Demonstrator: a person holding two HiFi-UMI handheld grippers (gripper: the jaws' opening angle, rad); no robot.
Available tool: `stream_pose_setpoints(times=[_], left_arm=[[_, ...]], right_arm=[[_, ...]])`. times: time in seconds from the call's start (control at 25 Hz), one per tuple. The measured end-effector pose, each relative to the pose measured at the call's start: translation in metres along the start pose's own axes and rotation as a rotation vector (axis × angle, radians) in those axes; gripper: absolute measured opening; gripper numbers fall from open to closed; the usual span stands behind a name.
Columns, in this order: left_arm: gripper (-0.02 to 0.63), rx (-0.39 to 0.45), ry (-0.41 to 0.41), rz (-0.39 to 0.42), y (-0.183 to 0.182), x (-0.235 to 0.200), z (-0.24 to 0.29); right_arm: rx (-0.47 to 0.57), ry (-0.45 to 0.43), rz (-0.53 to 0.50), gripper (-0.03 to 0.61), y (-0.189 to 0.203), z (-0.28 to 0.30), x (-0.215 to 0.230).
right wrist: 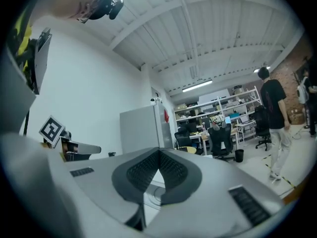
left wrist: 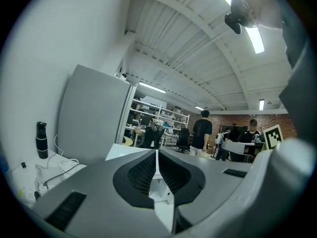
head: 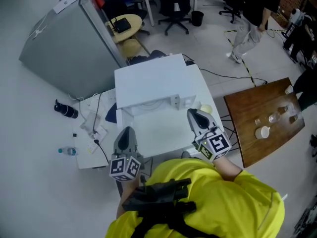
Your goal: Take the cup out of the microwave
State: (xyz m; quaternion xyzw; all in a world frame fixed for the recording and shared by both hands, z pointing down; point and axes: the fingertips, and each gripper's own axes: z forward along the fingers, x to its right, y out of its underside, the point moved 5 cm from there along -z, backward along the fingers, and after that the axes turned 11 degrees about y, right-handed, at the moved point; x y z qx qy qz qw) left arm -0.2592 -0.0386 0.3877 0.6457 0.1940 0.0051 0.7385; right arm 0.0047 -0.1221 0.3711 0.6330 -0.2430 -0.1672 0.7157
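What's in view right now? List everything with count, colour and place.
microwave: one, white, centre
grey panel: one, grey, upper left
black bottle: one, black, left of microwave
wooden table: one, brown, right
white cup: one, white, on wooden table
glasses: several, clear, on wooden table
office chair: one, black, top centre
bystander: one, dark top, top right
left gripper: one, grey, shut, empty, near left
right gripper: one, grey, shut, empty, near right

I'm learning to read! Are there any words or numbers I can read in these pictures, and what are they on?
No readable words or numbers anywhere.
Cubes on the left tool and right tool: black-and-white square patterns only, no letters.
Small bottle: any print is too small to read.
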Motion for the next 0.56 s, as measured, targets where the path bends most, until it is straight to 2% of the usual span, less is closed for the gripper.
stream_pose_setpoints(times=[0.56], left_arm=[[0.014, -0.007, 0.008, 0.016, -0.0061, -0.0007, 0.0006]], right_arm=[[-0.008, -0.002, 0.006, 0.003, -0.0013, -0.0041, -0.0020]])
